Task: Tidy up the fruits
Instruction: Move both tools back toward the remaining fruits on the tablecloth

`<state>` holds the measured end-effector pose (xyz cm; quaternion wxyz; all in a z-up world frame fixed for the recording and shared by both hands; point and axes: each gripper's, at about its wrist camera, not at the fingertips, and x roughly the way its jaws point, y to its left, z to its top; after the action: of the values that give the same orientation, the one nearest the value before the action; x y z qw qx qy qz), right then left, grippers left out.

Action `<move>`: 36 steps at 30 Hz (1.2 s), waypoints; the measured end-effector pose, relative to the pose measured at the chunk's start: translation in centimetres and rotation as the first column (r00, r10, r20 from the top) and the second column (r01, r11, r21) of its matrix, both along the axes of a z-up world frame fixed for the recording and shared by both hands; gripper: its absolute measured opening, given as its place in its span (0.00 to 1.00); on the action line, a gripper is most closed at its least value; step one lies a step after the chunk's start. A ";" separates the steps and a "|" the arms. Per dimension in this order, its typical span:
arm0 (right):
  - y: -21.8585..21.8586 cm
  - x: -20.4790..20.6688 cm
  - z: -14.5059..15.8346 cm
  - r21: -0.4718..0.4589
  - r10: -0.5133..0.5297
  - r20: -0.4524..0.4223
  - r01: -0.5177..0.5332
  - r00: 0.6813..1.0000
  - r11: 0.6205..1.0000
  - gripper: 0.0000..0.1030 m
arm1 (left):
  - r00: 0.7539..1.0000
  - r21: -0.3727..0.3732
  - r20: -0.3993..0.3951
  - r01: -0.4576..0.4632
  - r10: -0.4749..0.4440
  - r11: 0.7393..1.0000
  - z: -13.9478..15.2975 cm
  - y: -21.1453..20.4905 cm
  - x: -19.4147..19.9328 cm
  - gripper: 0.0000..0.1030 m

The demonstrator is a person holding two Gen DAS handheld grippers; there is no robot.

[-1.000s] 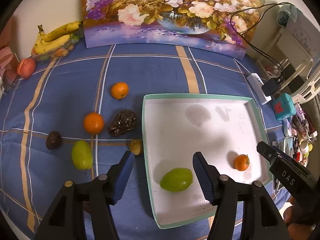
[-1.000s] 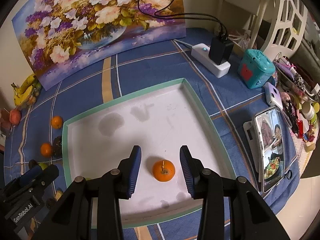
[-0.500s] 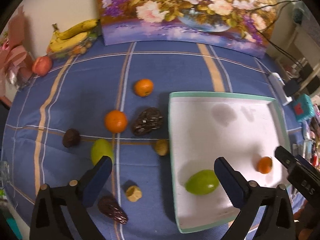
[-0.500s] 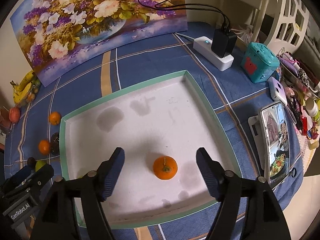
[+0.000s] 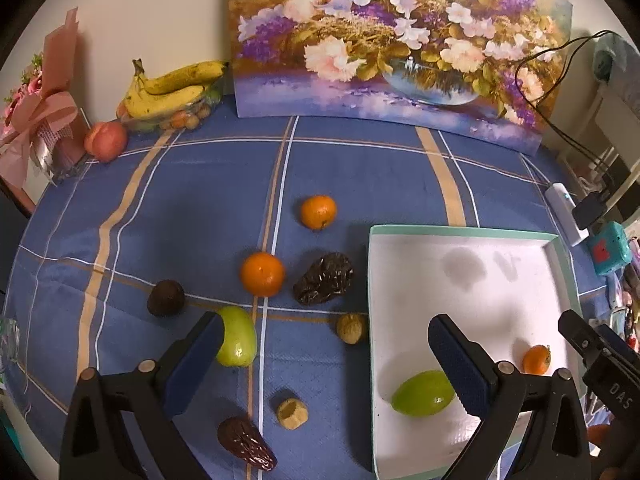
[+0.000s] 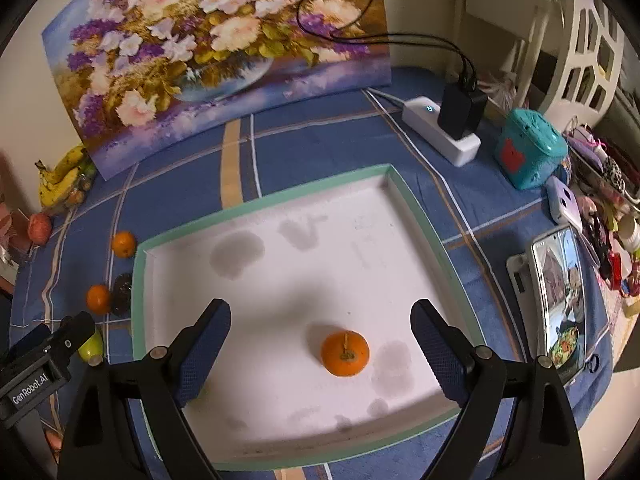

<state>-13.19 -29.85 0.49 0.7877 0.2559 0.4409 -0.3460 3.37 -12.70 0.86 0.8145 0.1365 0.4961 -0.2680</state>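
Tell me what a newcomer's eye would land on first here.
First the big flower painting propped against the wall behind the blue checked tablecloth. Next the white tray with a green rim, holding a small orange and a green fruit. Both grippers hover open, left gripper and right gripper.

Most of the white tray point(image 6: 304, 280) lies bare; scattered fruit crowds the tablecloth point(image 5: 192, 208) left.

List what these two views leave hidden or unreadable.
- Left wrist view: green fruit in the tray, one end covered by a finger of the left gripper.
- Left wrist view: small items under the bananas, too small to name.
- Right wrist view: phone screen, too blurred to read.
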 end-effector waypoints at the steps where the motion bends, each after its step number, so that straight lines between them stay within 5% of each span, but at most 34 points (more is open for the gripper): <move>1: 0.1 0.1 0.1 -0.004 0.001 0.008 -0.001 1.000 1.000 0.89 | 1.000 -0.003 0.003 0.000 0.000 1.000 0.1 0.1 0.1 1.00; 15: 1.8 1.6 0.5 -0.076 0.041 0.025 -0.039 0.999 0.996 0.89 | 0.996 -0.048 0.049 -0.071 0.073 0.996 1.6 4.0 3.0 1.00; 25: 3.0 3.1 -0.2 0.050 0.049 0.076 -0.053 0.996 0.997 0.89 | 0.987 0.007 0.068 -0.149 0.148 0.989 1.7 9.0 6.5 1.00; 36: 6.0 6.7 0.4 0.089 0.159 0.182 -0.177 0.970 0.980 0.89 | 0.970 -0.052 0.021 -0.242 0.243 0.969 2.8 14.7 9.7 1.00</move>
<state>-6.44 -23.86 0.89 0.8351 0.2876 0.4082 -0.2307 13.05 2.01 3.70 0.8509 0.0586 0.4913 -0.1764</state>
